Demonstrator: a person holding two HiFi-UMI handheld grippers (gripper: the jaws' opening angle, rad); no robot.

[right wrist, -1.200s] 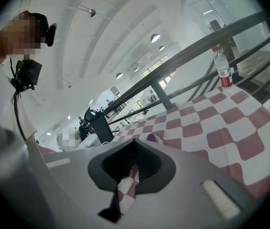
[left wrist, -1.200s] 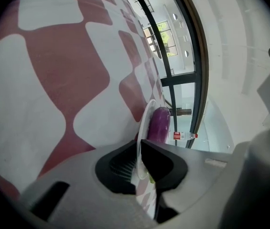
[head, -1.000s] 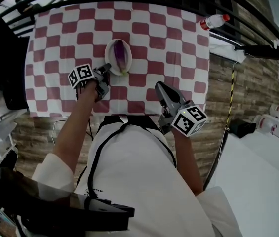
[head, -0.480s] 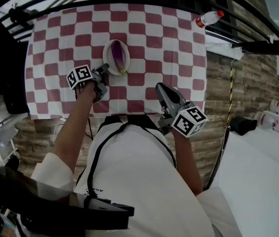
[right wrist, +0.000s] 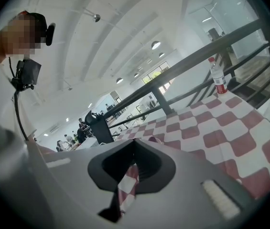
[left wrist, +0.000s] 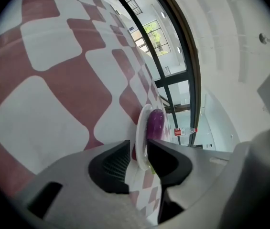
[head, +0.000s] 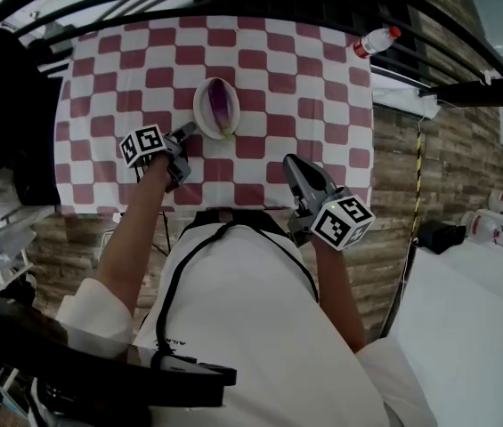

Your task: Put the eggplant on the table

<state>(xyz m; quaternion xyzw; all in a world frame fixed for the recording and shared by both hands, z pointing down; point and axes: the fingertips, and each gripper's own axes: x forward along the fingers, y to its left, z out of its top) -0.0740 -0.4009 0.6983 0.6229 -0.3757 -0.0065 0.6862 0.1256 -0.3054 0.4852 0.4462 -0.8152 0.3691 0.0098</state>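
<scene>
Round white plate (left wrist: 141,123) stands edge-on, its lower rim hidden behind the left gripper (left wrist: 138,149). Purple eggplant (left wrist: 155,123) partly screened by the plate rim.

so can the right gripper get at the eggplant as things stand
Probably yes: only bare checked cloth lies between the right gripper and the eggplant on its plate. The left gripper, jaws opening around the plate's rim, sits off to the side.

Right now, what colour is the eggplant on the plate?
Purple. The eggplant shows best in the head view.
</scene>
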